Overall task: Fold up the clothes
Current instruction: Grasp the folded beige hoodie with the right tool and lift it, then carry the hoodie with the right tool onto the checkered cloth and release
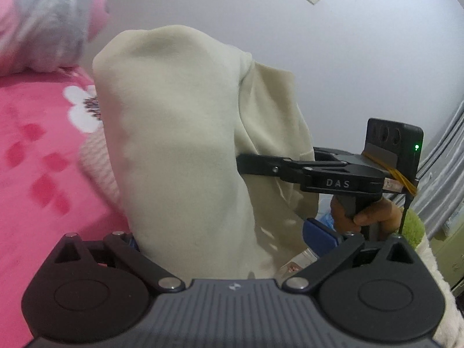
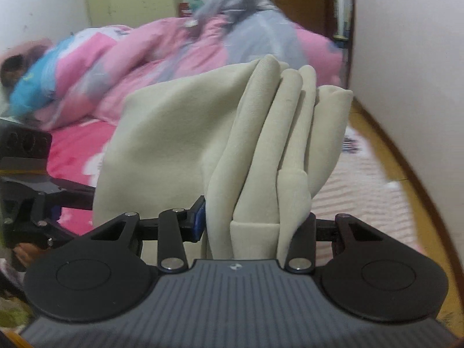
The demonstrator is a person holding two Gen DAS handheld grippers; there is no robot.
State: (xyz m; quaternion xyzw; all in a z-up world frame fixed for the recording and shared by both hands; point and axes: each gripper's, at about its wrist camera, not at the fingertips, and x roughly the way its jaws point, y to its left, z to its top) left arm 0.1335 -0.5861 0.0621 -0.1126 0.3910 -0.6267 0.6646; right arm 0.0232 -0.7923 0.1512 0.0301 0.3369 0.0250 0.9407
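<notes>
A cream garment (image 1: pixel 179 133) hangs lifted off the bed and fills the middle of the left wrist view. My left gripper (image 1: pixel 226 240) is shut on its lower part, with the cloth covering the fingertips; one blue pad (image 1: pixel 319 235) shows at the right. My right gripper (image 1: pixel 240 163) reaches in from the right, its tip buried in the fabric, with a hand (image 1: pixel 365 217) on its handle. In the right wrist view the garment (image 2: pixel 261 145) is bunched into several upright folds, and my right gripper (image 2: pixel 255 220) is shut on them. The left gripper (image 2: pixel 90 194) enters the cloth from the left.
A pink bed sheet (image 1: pixel 43 159) with white flowers lies to the left. A heaped pink, blue and grey quilt (image 2: pixel 145 66) lies behind the garment. A white wall (image 1: pixel 348 58), a grey curtain (image 1: pixel 446 159), a wooden floor (image 2: pixel 406 156) and a striped pink mat (image 2: pixel 362 191) are around.
</notes>
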